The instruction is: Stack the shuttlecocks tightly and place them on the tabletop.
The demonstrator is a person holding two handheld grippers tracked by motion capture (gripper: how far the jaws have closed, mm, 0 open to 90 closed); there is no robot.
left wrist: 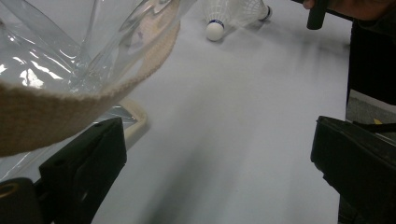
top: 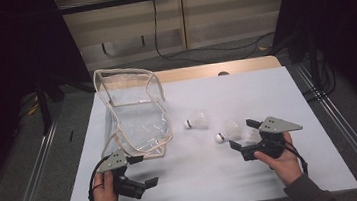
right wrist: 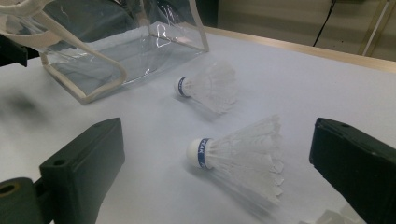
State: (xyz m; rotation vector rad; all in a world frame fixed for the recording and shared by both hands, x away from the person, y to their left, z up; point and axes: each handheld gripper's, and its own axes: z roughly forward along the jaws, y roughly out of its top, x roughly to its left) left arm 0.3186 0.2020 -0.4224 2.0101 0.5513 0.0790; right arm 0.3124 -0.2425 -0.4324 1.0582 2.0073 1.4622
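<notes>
A clear plastic bag with cream trim stands open on the white table, left of centre. Two white shuttlecocks lie to its right: one mid-table, another nearer my right gripper. That gripper is open, and in the right gripper view the near shuttlecock lies between its spread jaws, with the far shuttlecock and the bag beyond. My left gripper is open at the bag's near corner. The bag's cream strap hangs just over its left jaw, with nothing held.
White feathers of another shuttlecock peek in at the bottom right of the right gripper view. The table's wooden far edge shows behind the white top. Cables run over the floor beyond, and metal rails flank the table.
</notes>
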